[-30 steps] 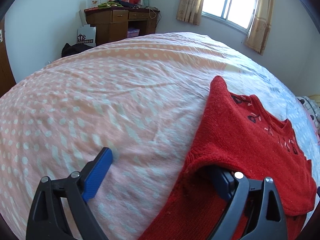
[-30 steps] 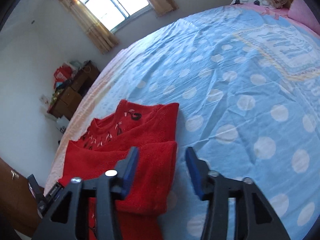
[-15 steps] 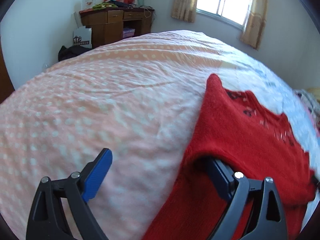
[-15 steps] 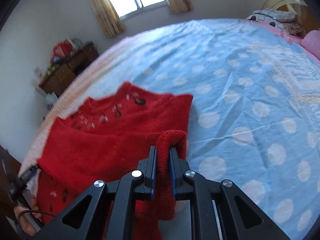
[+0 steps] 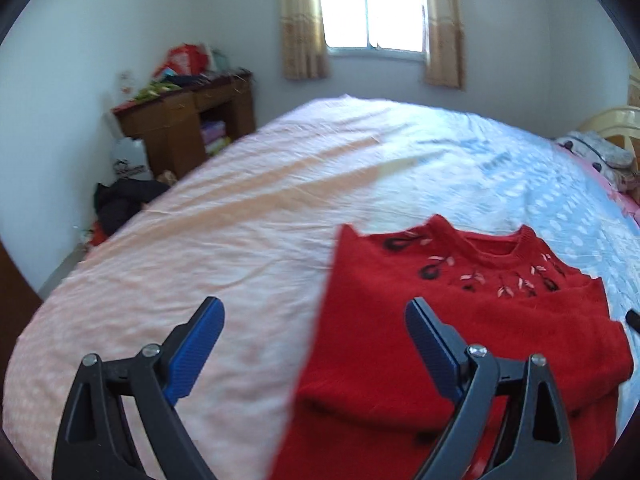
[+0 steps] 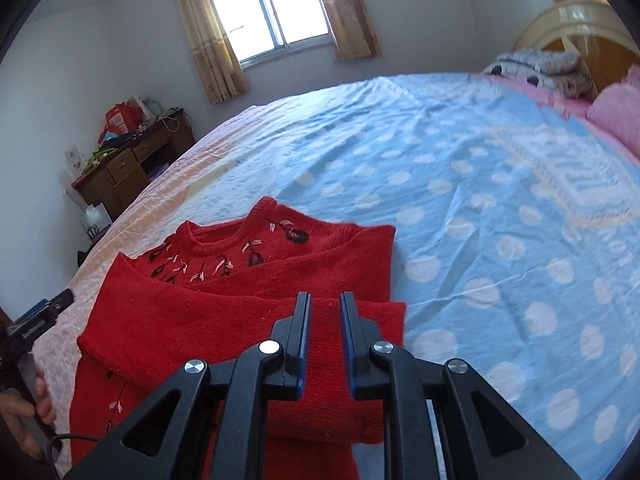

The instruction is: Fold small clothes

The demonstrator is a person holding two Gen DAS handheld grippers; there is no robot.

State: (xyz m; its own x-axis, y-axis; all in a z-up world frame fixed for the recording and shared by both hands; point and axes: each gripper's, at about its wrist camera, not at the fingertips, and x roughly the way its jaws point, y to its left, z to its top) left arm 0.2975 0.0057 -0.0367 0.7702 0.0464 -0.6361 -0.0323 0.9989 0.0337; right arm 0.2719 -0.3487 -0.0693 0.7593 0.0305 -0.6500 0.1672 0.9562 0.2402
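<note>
A red knitted sweater [image 6: 240, 304] lies on the bed [image 6: 480, 220] with its sleeves folded across the body, near the boundary between the pink and blue bedding. The left claw [image 5: 314, 322] hangs wide apart above its left edge, empty. The right claw [image 6: 325, 312] hovers over the folded sleeve, nearly together, gripping nothing.

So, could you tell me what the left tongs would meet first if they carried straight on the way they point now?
Probably the bedsheet, beside the left edge of the red sweater; the open left tongs straddle that edge, and depth is unclear.
</note>
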